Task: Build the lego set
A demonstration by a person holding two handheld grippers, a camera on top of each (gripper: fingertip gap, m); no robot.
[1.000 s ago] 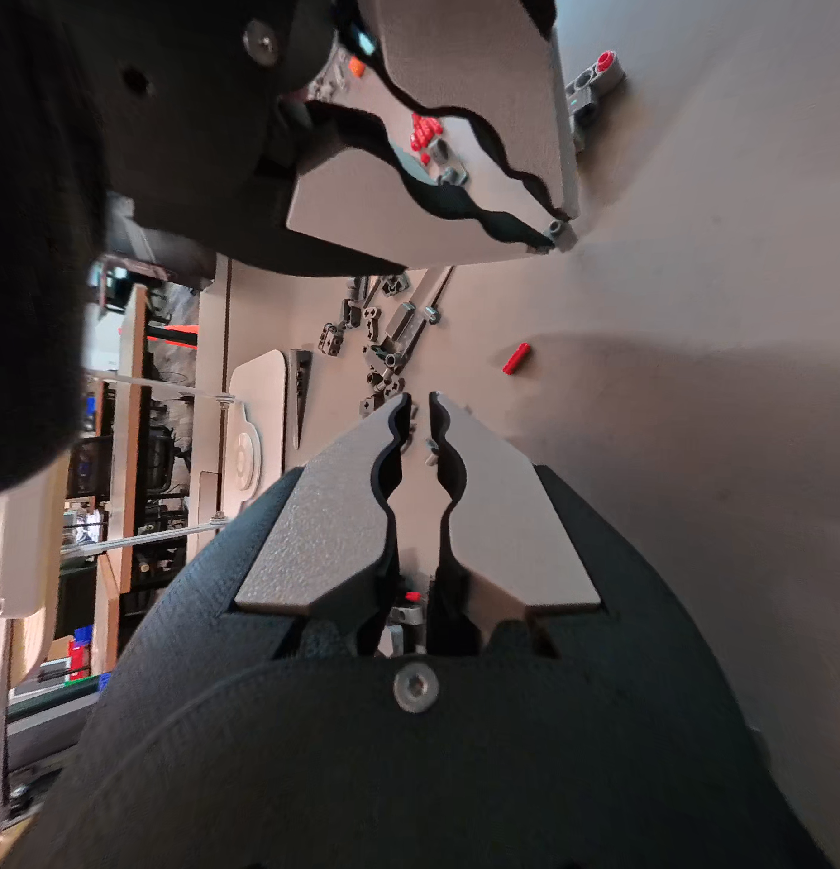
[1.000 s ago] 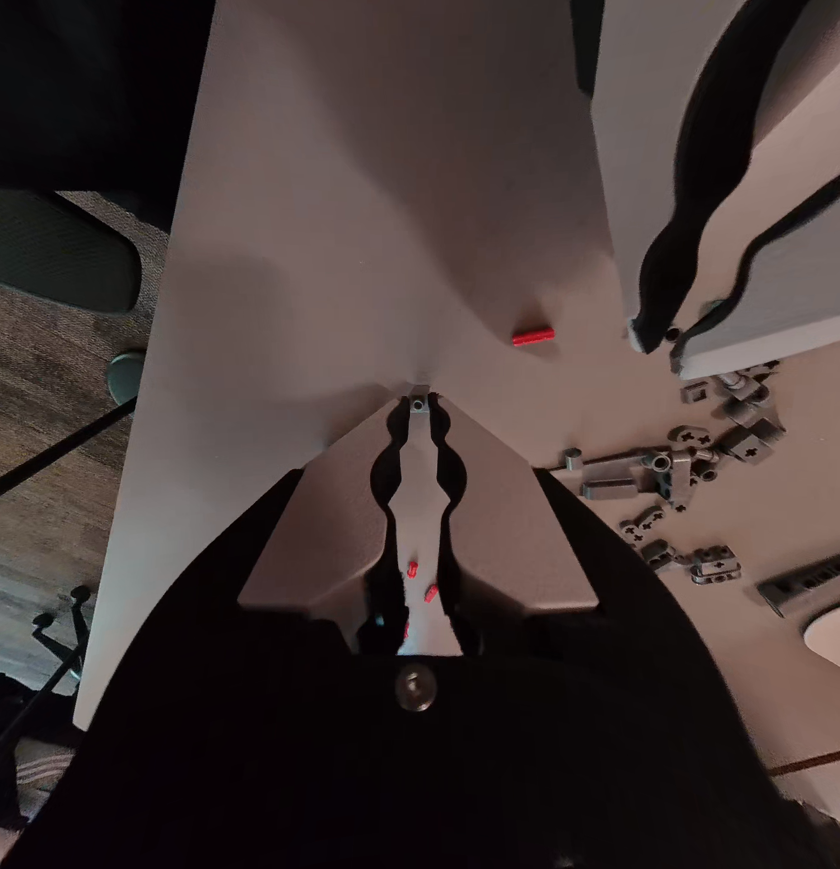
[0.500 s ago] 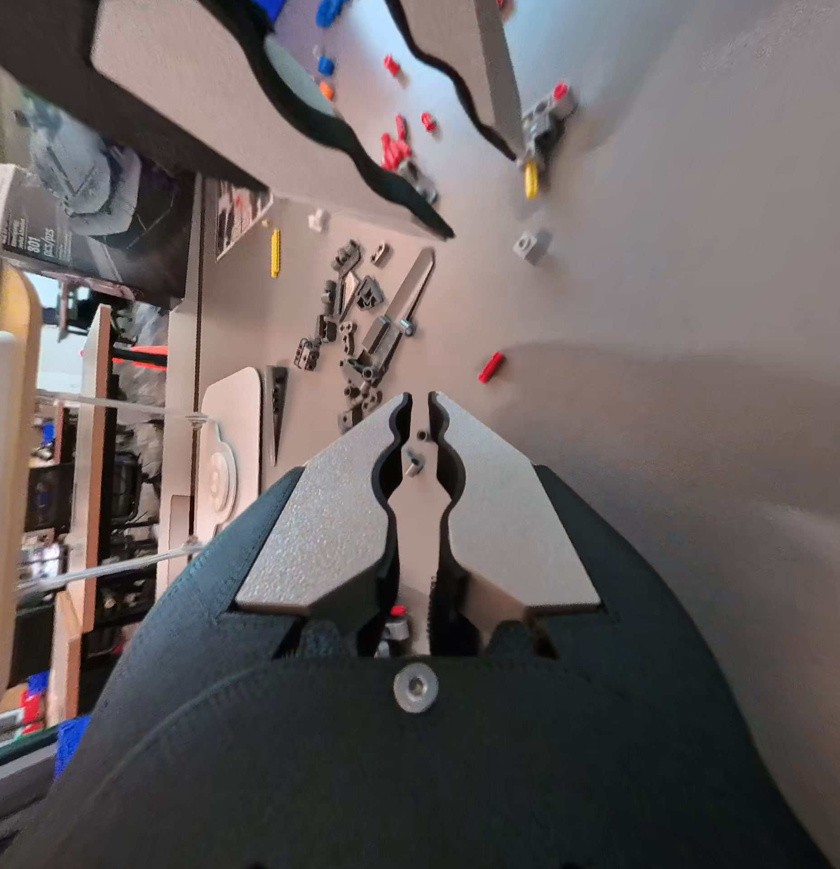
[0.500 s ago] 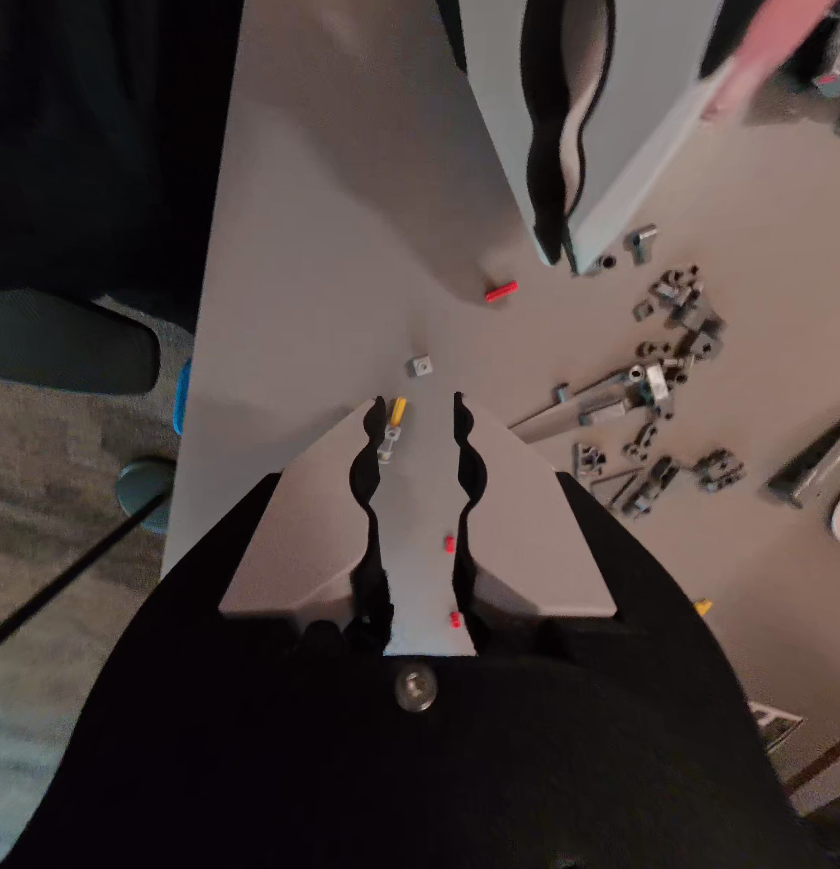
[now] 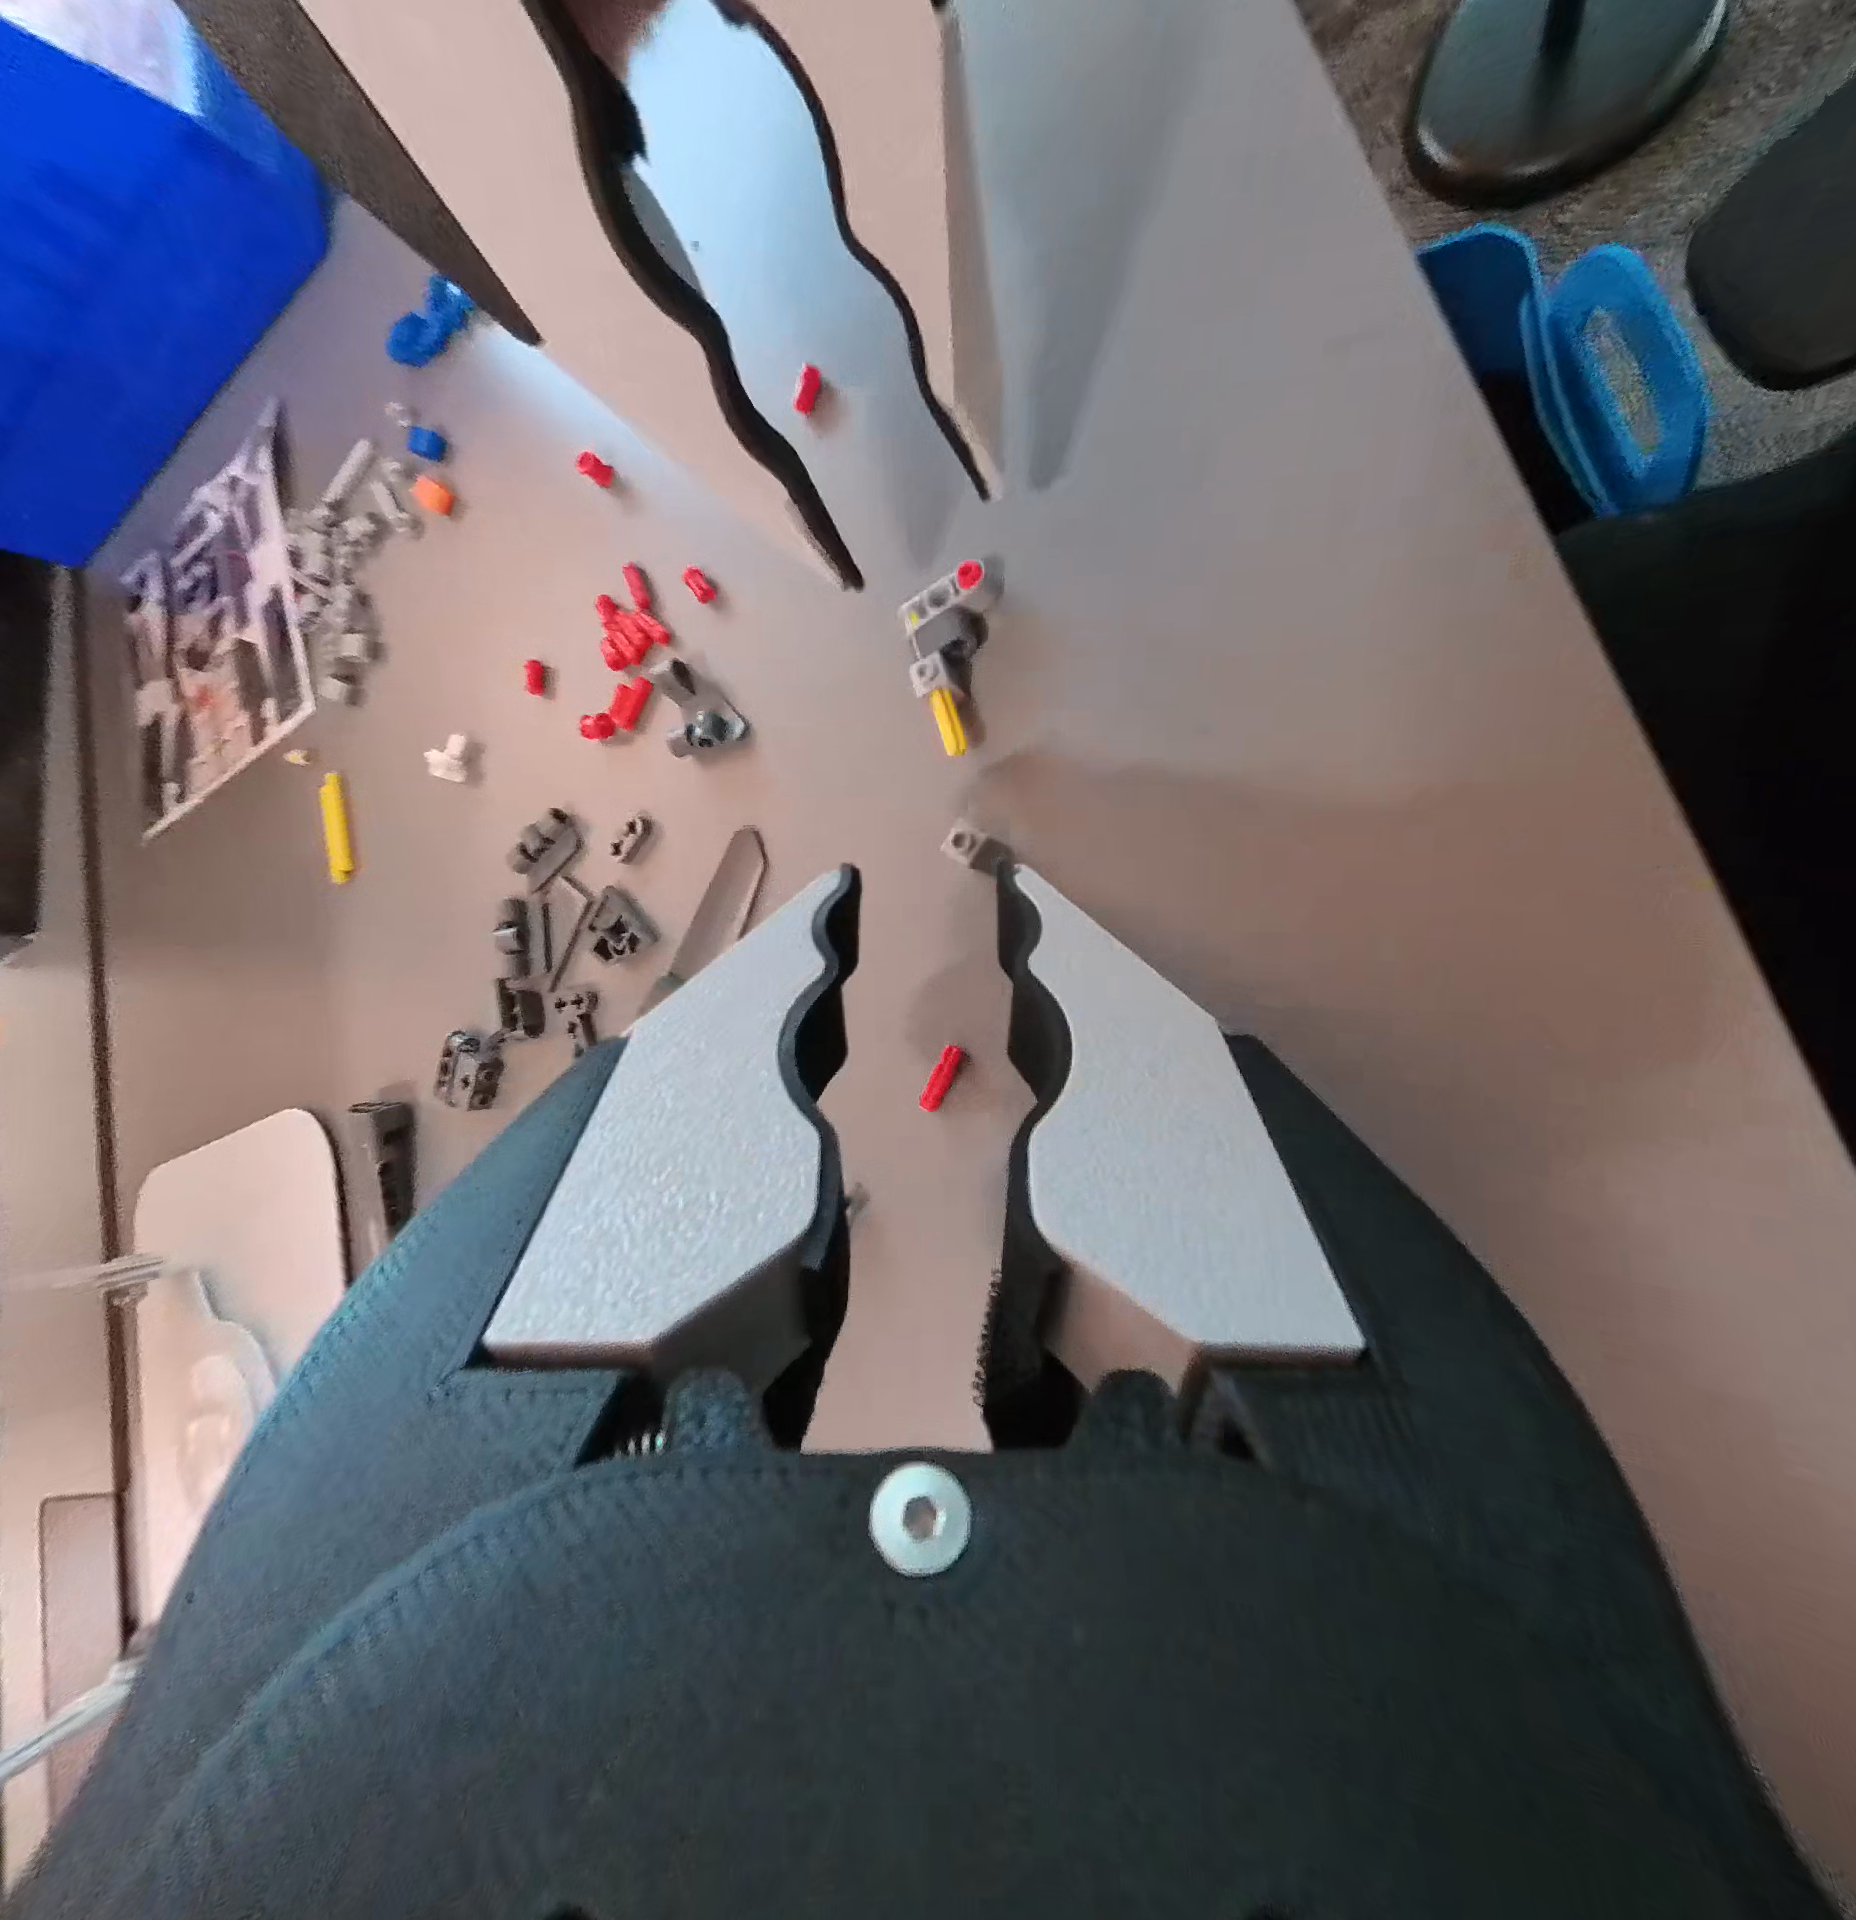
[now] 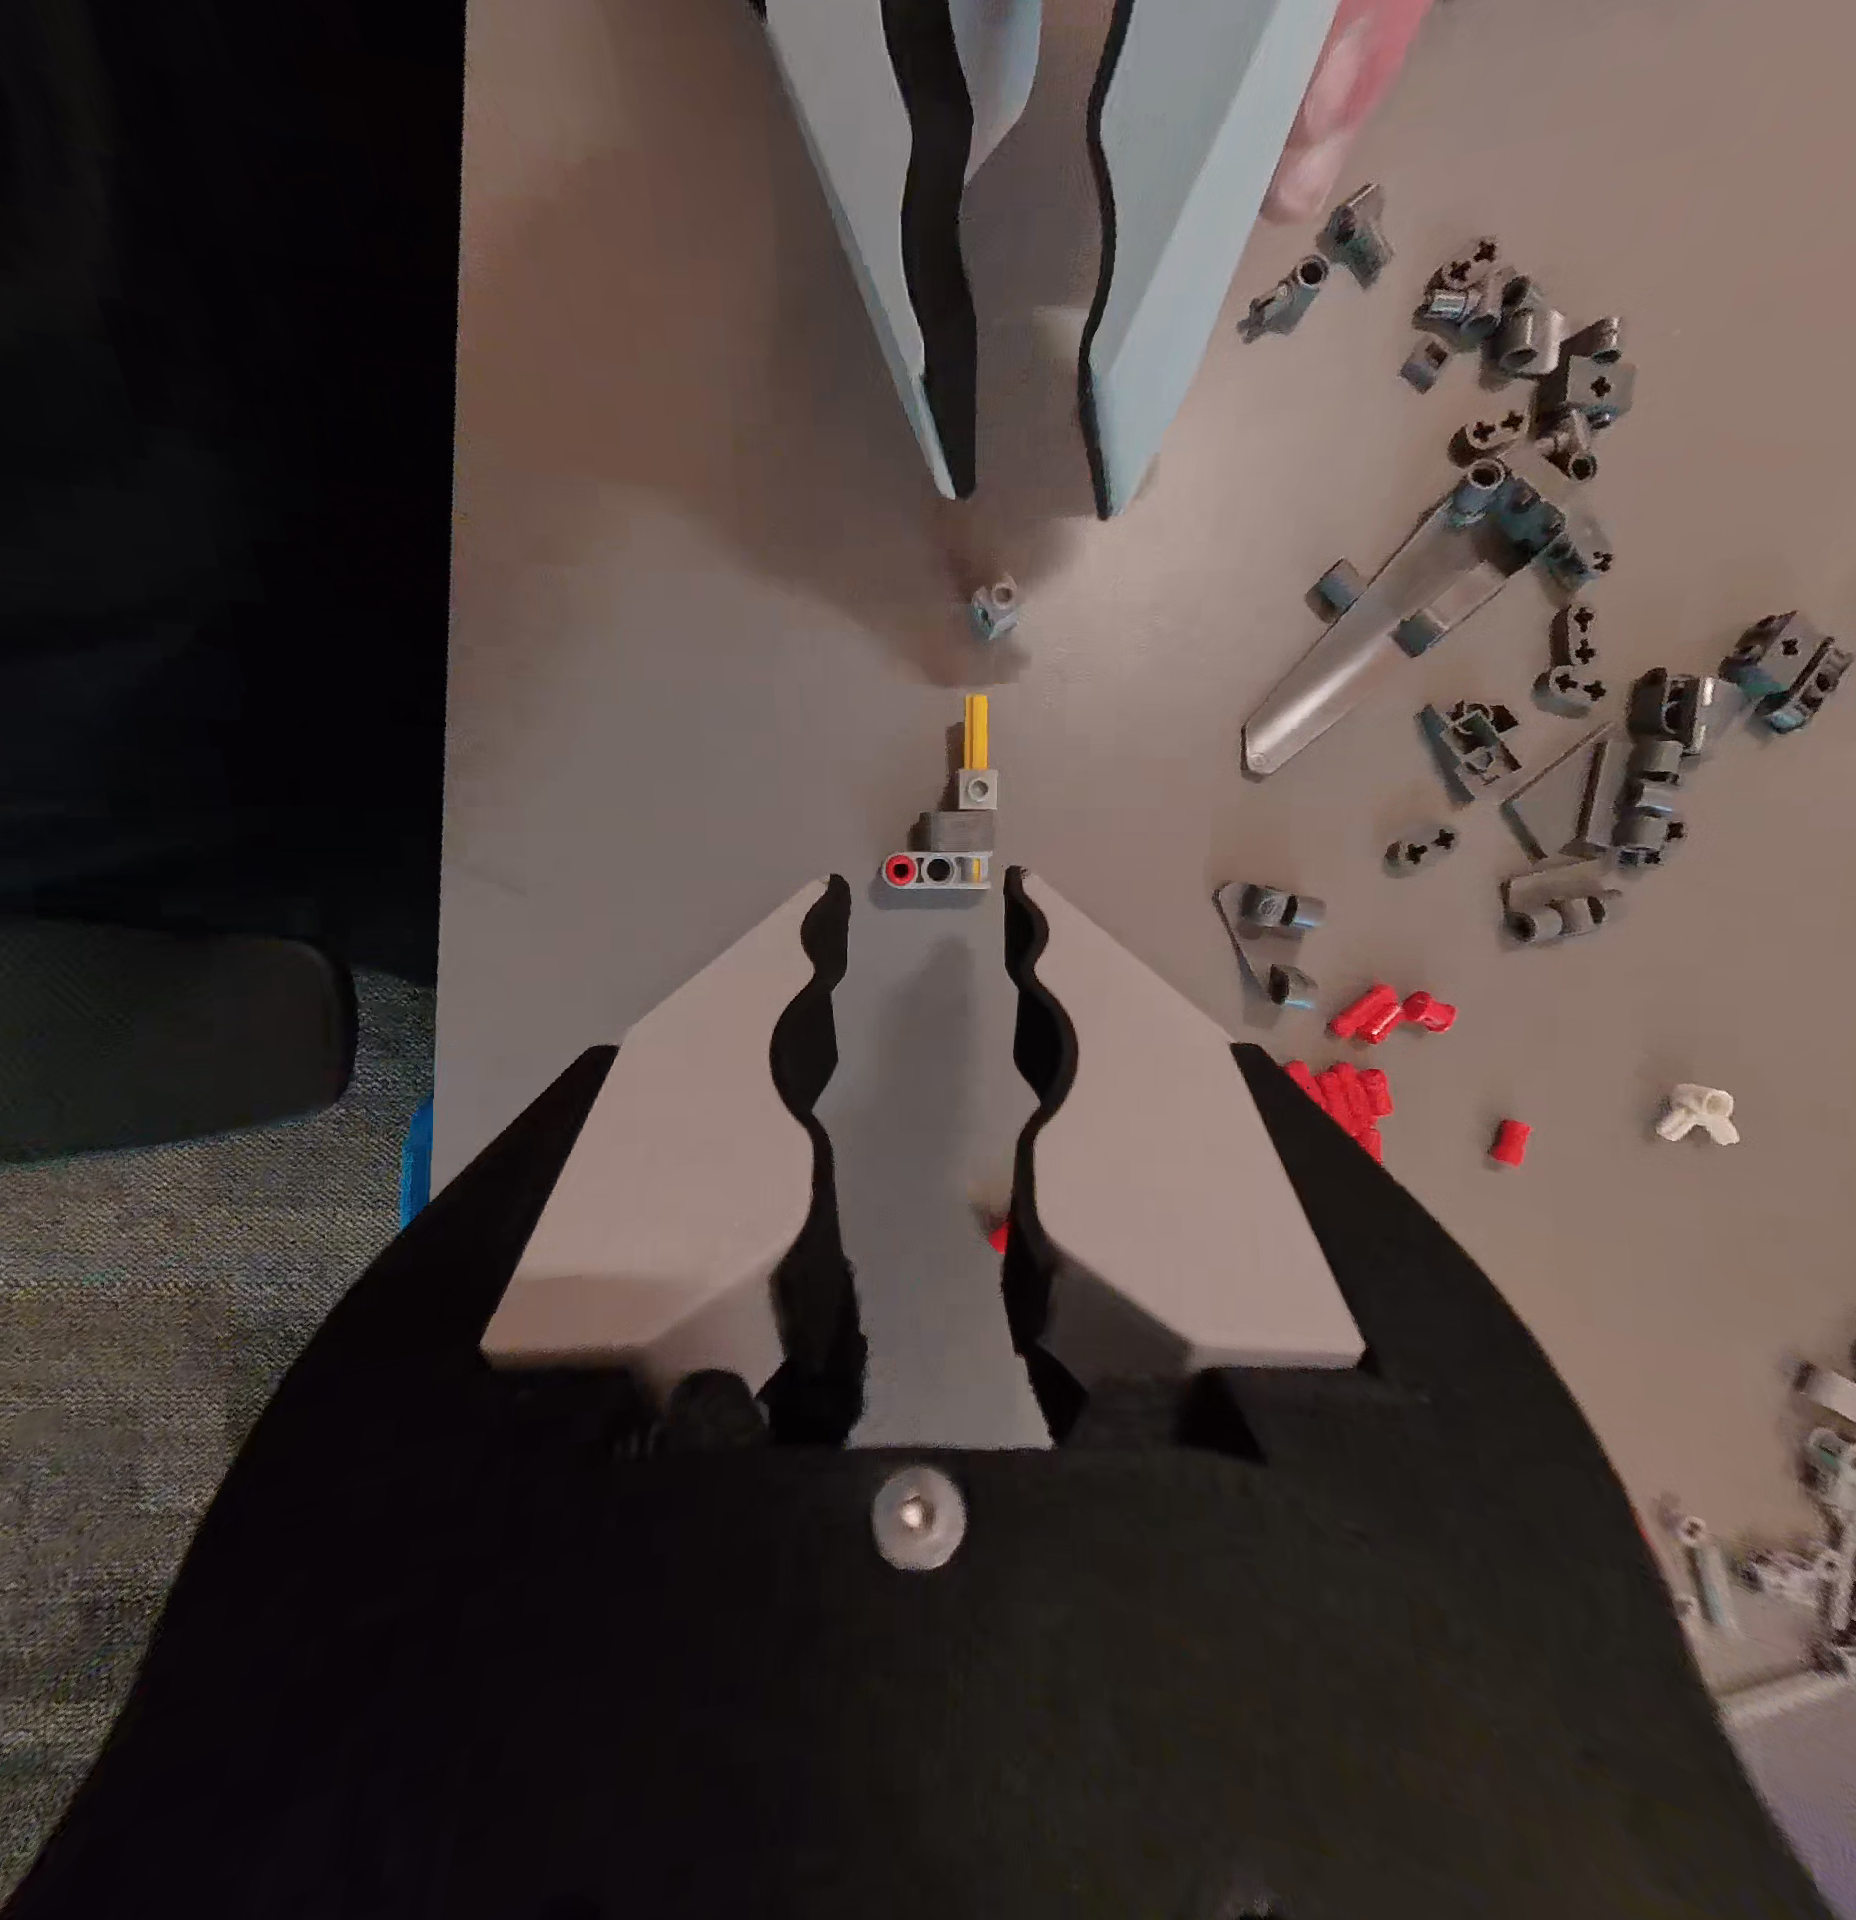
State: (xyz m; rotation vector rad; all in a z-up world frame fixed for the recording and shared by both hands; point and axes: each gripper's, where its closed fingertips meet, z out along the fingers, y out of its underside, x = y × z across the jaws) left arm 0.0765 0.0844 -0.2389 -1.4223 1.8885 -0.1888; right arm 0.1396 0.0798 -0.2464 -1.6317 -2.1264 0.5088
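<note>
I found both my grippers held apart and gripping nothing, the left gripper [image 5: 929, 883] standing over a loose red pin [image 5: 940, 1077] with a small grey block [image 5: 968, 844] just beyond its fingertip, the right gripper [image 6: 926, 881] just short of a grey-and-yellow assembly [image 6: 955, 821] on the table [image 6: 643, 623].

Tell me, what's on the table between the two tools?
In the right wrist view, between the right tool and the left tool lie a small assembly with a yellow axle and one loose grey brick.
</note>
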